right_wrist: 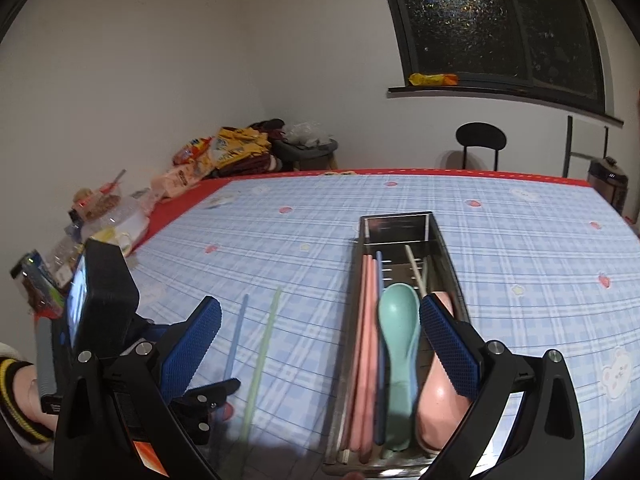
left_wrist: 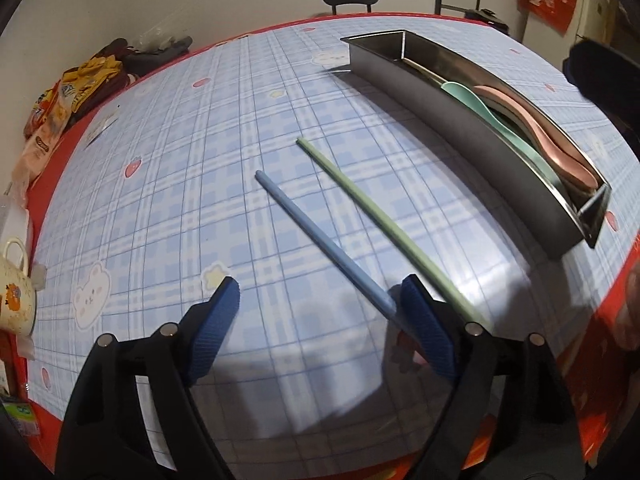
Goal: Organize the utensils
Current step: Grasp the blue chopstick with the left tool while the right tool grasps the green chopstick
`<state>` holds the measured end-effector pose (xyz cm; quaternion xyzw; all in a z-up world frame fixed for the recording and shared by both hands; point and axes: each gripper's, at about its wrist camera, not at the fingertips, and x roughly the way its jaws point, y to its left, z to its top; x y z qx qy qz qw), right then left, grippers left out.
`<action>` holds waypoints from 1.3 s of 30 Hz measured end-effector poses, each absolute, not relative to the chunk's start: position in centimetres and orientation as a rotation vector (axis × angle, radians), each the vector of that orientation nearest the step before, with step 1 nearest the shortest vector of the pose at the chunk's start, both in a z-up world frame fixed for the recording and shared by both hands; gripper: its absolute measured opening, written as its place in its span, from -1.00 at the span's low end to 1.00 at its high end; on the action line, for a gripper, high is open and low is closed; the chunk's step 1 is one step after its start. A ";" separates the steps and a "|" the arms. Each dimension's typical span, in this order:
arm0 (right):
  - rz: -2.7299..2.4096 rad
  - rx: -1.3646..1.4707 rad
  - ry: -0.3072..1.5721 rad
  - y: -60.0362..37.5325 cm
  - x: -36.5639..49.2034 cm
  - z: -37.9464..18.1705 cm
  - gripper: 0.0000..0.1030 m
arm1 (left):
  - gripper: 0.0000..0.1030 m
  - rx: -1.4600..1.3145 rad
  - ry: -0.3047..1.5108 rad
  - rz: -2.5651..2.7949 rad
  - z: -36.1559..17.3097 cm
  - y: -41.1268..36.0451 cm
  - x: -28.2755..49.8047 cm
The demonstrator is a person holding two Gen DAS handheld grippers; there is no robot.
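On the checked bench (left_wrist: 168, 168), a blue chopstick (left_wrist: 320, 246) and a green chopstick (left_wrist: 384, 224) lie loose beside the steel tray (left_wrist: 500, 152). The left tool (left_wrist: 320, 300) hangs wide open and empty; it should straddle the blue stick before closing. The right tool (right_wrist: 320, 320), also wide and empty, hovers over the tray.

Plain white-walled room at night

A dark window (right_wrist: 496, 20) sat above a ledge (right_wrist: 500, 98); a black chair (right_wrist: 480, 138) stood behind the table (right_wrist: 520, 208) with its blue plaid cloth.
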<state>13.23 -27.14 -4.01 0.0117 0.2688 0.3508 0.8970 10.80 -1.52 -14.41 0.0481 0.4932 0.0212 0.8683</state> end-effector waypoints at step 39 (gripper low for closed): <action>0.764 -0.335 0.840 -16.2 11.9 -10.5 -0.85 | -0.46 0.068 0.922 -0.129 -14.5 3.4 10.6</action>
